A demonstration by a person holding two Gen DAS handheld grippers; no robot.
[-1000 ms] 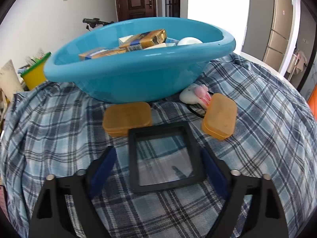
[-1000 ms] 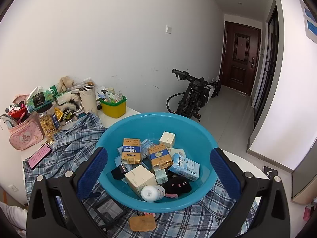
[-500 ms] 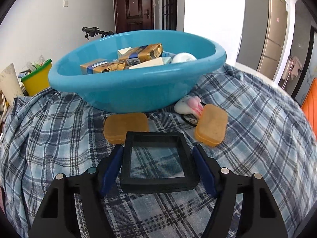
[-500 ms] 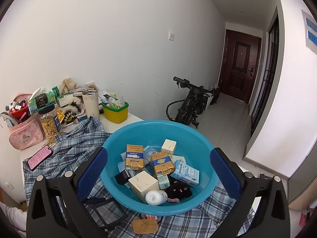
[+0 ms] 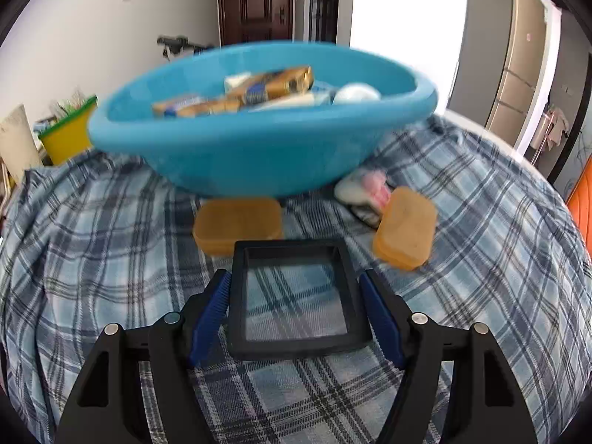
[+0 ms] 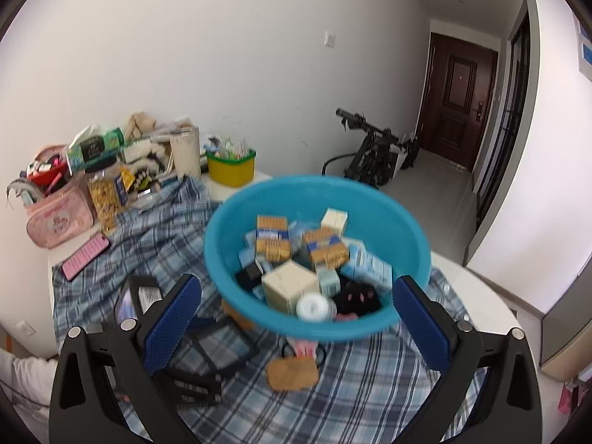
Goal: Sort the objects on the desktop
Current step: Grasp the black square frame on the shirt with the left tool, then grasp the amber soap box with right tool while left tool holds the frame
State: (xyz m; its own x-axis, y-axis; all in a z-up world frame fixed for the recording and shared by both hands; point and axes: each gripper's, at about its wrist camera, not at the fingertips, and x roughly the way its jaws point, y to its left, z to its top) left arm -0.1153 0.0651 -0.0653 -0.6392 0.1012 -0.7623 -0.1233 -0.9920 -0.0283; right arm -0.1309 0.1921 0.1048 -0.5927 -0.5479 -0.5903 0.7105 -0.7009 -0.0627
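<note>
A black square frame (image 5: 296, 349) with a clear window sits between the blue pads of my left gripper (image 5: 293, 283), which press on its two sides just above the plaid cloth (image 5: 92, 259). Beyond it lie two orange boxes (image 5: 236, 222) (image 5: 405, 227) and a white-and-pink item (image 5: 364, 187), all by the foot of a blue basin (image 5: 259, 155) filled with several small boxes. In the right wrist view my right gripper (image 6: 296, 292) hangs open above the near rim of the basin (image 6: 229, 229), holding nothing.
At the table's far left are a pink phone (image 6: 85, 255), a pink pouch (image 6: 59, 214), a snack jar and a yellow bin (image 6: 231, 166). A folded bike (image 6: 373, 148) stands in the hallway. A white sleeve (image 6: 22, 377) shows at the lower left.
My left gripper's jaws came in and shut on the black frame. My right gripper moved in and down toward the basin, which now looks larger.
</note>
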